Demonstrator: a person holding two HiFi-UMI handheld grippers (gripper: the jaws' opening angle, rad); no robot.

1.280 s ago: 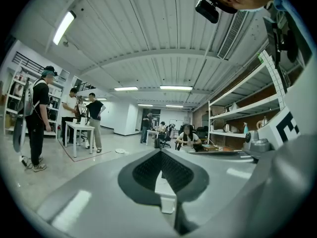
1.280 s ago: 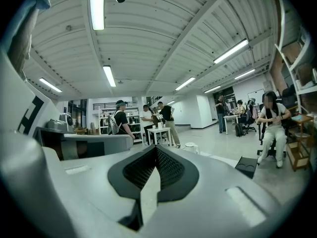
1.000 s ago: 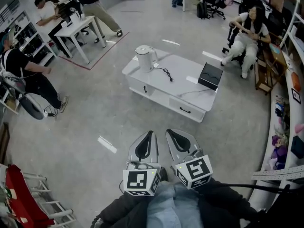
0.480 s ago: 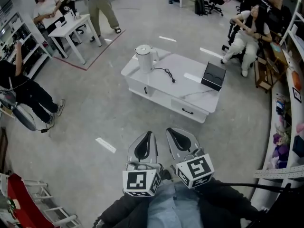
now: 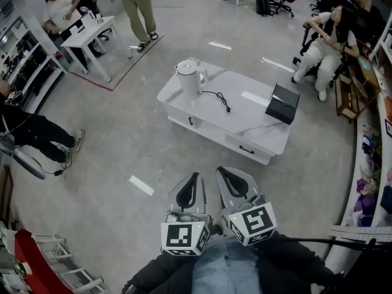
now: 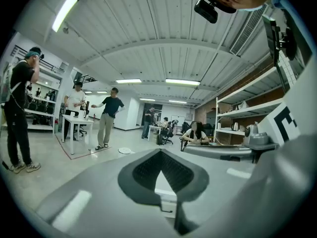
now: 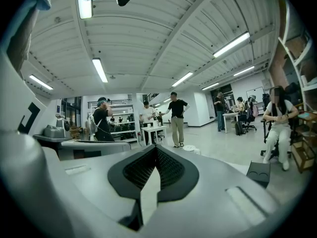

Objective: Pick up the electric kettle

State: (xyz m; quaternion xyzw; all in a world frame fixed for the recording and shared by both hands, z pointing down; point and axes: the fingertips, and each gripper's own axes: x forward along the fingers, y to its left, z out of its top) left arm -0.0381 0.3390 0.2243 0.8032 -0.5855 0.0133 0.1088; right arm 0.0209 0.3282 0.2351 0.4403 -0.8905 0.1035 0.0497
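The white electric kettle (image 5: 188, 78) stands upright on the far left corner of a low white table (image 5: 245, 124), with a black cord (image 5: 218, 97) lying beside it. My left gripper (image 5: 196, 175) and right gripper (image 5: 218, 170) are held side by side low in the head view, well short of the table and over the floor. Both point toward the table. Each is shut with nothing between its jaws, as the left gripper view (image 6: 159, 151) and the right gripper view (image 7: 156, 147) show. In both gripper views the jaws hide the kettle.
A black box (image 5: 282, 105) sits on the table's right end. Grey floor lies between me and the table. A seated person (image 5: 324, 48) is at the back right and a standing person (image 5: 139, 8) at the back left, beside a small white desk (image 5: 92, 35). Shelves (image 5: 373, 182) line the right wall.
The table and kettle have drifted slightly nearer and to the right in the head view. Both grippers stay side by side and shut. People at the left and back have moved.
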